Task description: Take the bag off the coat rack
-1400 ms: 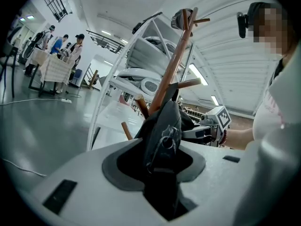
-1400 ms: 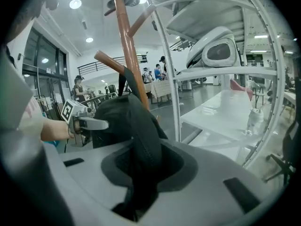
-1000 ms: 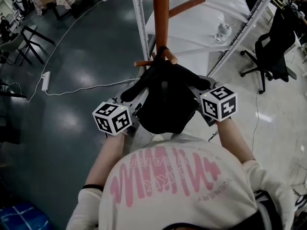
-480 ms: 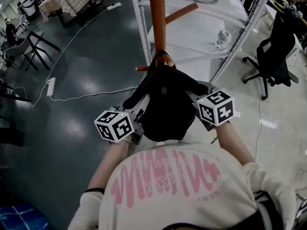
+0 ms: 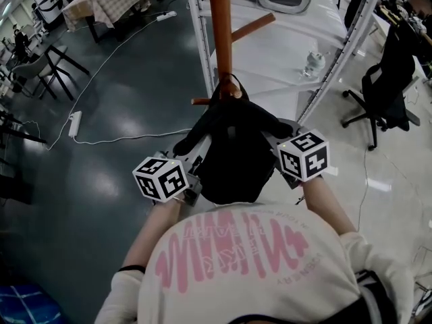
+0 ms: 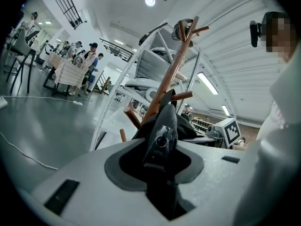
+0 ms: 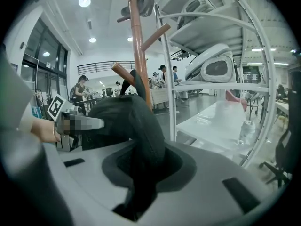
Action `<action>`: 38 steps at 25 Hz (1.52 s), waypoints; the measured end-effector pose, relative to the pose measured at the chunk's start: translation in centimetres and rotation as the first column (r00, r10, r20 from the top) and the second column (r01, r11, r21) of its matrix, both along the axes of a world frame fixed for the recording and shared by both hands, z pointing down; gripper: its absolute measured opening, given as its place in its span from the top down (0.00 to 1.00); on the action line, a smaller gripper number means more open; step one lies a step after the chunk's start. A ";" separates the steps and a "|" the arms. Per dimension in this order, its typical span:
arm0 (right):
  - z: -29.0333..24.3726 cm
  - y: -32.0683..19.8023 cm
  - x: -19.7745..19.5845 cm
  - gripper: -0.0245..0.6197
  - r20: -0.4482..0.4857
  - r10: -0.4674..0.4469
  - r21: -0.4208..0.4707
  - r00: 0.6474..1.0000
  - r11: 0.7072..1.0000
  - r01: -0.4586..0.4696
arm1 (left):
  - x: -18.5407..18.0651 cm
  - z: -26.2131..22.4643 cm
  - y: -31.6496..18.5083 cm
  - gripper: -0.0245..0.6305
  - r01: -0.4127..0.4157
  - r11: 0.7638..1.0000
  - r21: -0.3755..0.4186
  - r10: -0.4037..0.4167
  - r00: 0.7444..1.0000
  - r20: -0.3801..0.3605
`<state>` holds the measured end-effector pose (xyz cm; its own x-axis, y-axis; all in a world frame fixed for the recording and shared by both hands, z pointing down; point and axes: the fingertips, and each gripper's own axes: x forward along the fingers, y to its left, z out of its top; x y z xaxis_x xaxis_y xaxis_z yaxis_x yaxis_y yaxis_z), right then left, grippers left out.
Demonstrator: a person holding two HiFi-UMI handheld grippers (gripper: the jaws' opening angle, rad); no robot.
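**Bag pinched from both sides, loop on the peg**

The bag (image 5: 233, 155) was black, soft cloth, slumped and creased, with no stiff frame to be seen. It would likely be light and would fold rather than slip, and it did not look fragile. The thick folds at its upper flanks or the strap looked the safest places to hold, since thin cloth could pull out of a pinch.

It hung by its top loop (image 5: 228, 85) from a low peg (image 7: 121, 72) of the rack (image 5: 221, 32). Its long axis ran from the loop down towards the person, loop end uppermost. The peg slanted upward and outward, so the loop would probably have to ride up along it to come free.

The left tongs (image 5: 199, 150) had just been closing and were clamped on a fold of the bag that carried a small metal fitting. The right tongs (image 5: 273, 132) were closed on a thick roll of the cloth on the opposite side.

Behind the rack stood a white surface (image 5: 270, 52), and dark floor (image 5: 101, 147) lay to the left.
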<state>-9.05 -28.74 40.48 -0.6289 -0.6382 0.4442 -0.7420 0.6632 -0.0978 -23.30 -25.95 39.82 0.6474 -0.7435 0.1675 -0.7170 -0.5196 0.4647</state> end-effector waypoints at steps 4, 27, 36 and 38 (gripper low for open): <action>-0.2 0.1 0.0 0.85 -0.004 -0.005 0.004 1.000 1.000 0.005 | 0.0 -0.1 0.1 0.81 0.001 1.000 0.002 -0.001 1.000 -0.005; -2.3 1.0 0.8 0.85 0.000 -0.156 -0.023 0.988 0.988 0.156 | 1.0 -2.2 2.5 0.81 0.117 0.993 0.010 -0.117 0.993 0.014; -2.5 1.3 1.1 0.85 0.003 -0.210 -0.010 0.978 0.978 0.210 | 1.7 -2.5 3.6 0.81 0.170 0.985 0.015 -0.171 0.985 0.017; -2.6 1.4 0.9 0.85 0.009 -0.215 -0.009 0.977 0.977 0.215 | 1.5 -2.7 3.8 0.81 0.174 0.984 0.021 -0.175 0.984 0.024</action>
